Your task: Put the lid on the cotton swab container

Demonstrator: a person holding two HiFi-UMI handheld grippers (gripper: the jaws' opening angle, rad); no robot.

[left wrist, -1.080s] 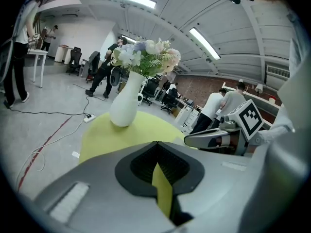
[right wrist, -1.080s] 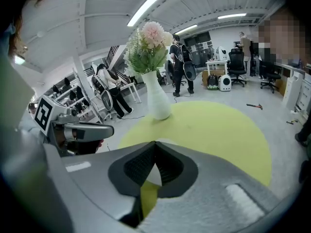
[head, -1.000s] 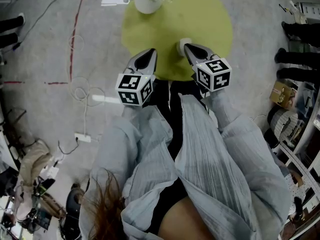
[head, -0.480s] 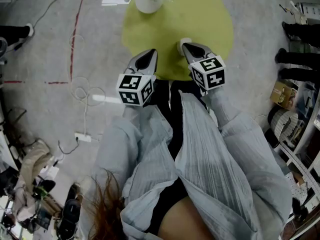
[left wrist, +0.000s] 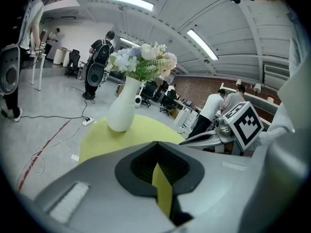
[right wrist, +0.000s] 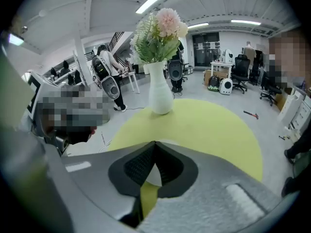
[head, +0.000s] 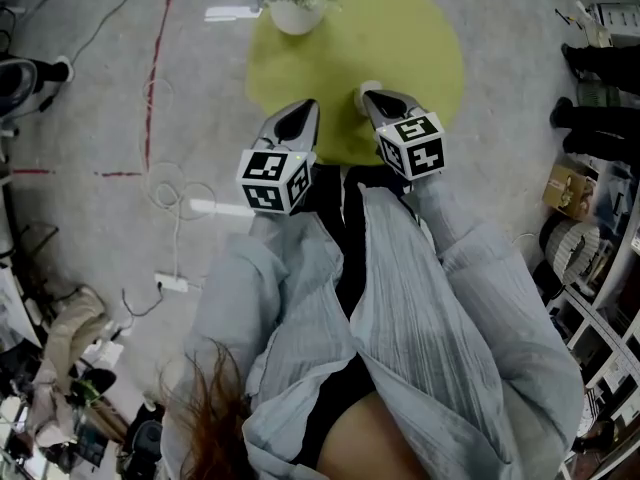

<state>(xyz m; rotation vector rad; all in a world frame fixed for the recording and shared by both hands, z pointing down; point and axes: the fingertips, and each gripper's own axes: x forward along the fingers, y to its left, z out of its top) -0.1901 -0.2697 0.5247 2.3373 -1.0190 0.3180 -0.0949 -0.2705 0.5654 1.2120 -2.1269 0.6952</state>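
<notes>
Here, left gripper point(head: 304, 108) clenched on nothing above the round yellow bench point(head: 420, 38), right gripper point(head: 368, 96) also clenched empty, tip by a small white object point(head: 367, 85), flower vase point(head: 295, 13) at the far edge.

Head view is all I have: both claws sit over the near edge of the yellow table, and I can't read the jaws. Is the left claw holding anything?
Observer: No. In the left gripper view the left claw has its jaws together at the tips, and only the yellow table shows through the gap.
Operator: Right claw?
Observer: The right claw is together at the tips too. A white thing shows through the gap behind the pads. I cannot tell whether it is the lid or the container.
Operator: Vase upright?
Observer: Yes. In the right gripper view the white vase stands upright on the table's far side, apart from the claw.
</notes>
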